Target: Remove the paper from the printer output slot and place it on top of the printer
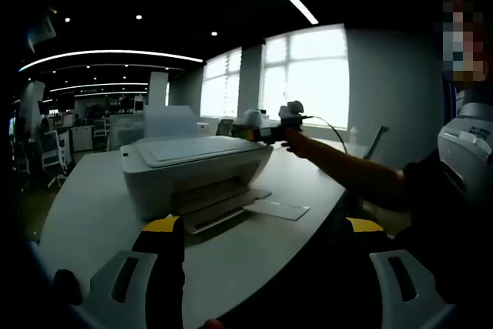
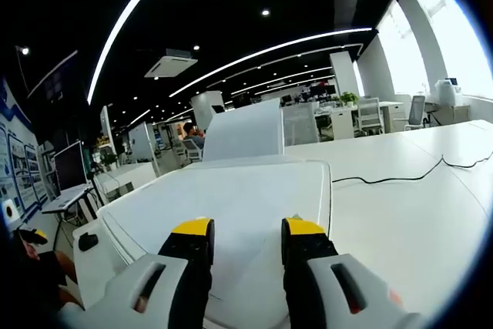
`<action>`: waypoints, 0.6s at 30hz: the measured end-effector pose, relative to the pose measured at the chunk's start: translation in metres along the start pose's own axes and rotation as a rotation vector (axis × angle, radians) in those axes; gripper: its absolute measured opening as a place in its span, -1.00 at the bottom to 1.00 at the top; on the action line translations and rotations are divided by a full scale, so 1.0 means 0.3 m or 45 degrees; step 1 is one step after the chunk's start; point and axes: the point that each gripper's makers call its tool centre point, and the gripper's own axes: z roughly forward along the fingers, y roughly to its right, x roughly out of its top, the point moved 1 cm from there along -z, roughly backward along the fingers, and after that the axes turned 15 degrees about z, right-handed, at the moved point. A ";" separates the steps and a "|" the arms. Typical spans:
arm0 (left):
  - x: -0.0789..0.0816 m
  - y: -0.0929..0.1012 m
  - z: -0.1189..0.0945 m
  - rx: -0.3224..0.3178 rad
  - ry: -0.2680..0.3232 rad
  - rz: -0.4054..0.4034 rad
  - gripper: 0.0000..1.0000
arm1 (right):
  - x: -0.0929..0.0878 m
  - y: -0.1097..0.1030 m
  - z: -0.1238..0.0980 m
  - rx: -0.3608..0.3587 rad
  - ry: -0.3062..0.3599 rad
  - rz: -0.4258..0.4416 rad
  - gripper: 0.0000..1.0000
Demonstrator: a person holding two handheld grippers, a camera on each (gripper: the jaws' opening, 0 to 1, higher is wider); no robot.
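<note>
Presently, the printer [image 1: 192, 167] stands on the white bench [image 1: 85, 221], lid down. A sheet of paper [image 1: 277, 209] lies flat on the bench just beside the output tray [image 1: 223, 209], touching or nearly touching its outer end; which of the two cannot be told. Another upright sheet [image 1: 171, 122] stands in the rear feed.

Left tongs [image 1: 262, 229] hang low in front of the printer, jaws wide apart, holding nothing, clear of tray and paper.

Right tongs [image 2: 246, 230], seen from their own camera, sit over the printer lid [image 2: 246, 190], jaws parted with a gap between the yellow tips, nothing between them. Whether the tips touch the lid cannot be told. In the left gripper view, the person's arm [image 1: 347, 167] reaches across behind the printer, carrying the right tongs [image 1: 269, 125] above its far side.

A black cable [image 2: 408, 175] runs across the bench right of the printer.
</note>
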 end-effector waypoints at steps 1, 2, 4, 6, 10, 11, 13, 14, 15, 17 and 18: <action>0.000 -0.001 0.000 0.001 0.000 0.000 0.73 | 0.000 0.000 0.000 0.000 -0.001 -0.001 -0.38; -0.001 -0.001 0.000 0.002 0.000 -0.001 0.73 | 0.000 0.000 0.000 0.000 -0.001 -0.003 -0.37; -0.001 -0.001 0.001 0.002 0.000 -0.002 0.73 | 0.002 0.004 -0.001 -0.004 0.000 -0.005 -0.36; -0.001 0.002 0.001 0.000 0.000 -0.001 0.73 | 0.002 0.004 -0.004 0.001 0.005 -0.007 -0.35; 0.000 0.002 0.000 0.001 0.001 0.000 0.73 | 0.005 0.004 -0.011 0.006 0.006 -0.004 -0.28; 0.001 0.001 0.000 0.002 0.001 0.000 0.73 | 0.006 0.005 -0.013 0.003 0.008 -0.008 -0.28; 0.001 0.000 0.000 0.001 0.002 0.000 0.73 | 0.006 0.006 -0.016 0.002 0.011 -0.012 -0.26; 0.002 -0.001 0.000 0.001 0.002 0.000 0.73 | 0.006 0.006 -0.017 0.001 0.011 -0.013 -0.25; 0.003 0.000 0.000 0.000 0.002 0.001 0.73 | 0.006 0.007 -0.018 0.000 0.011 -0.014 -0.24; 0.003 0.001 0.000 -0.002 0.002 0.002 0.73 | 0.004 0.007 -0.020 -0.004 0.010 -0.018 -0.22; 0.004 0.001 0.000 -0.002 0.002 0.003 0.73 | 0.004 0.007 -0.021 -0.005 0.010 -0.020 -0.21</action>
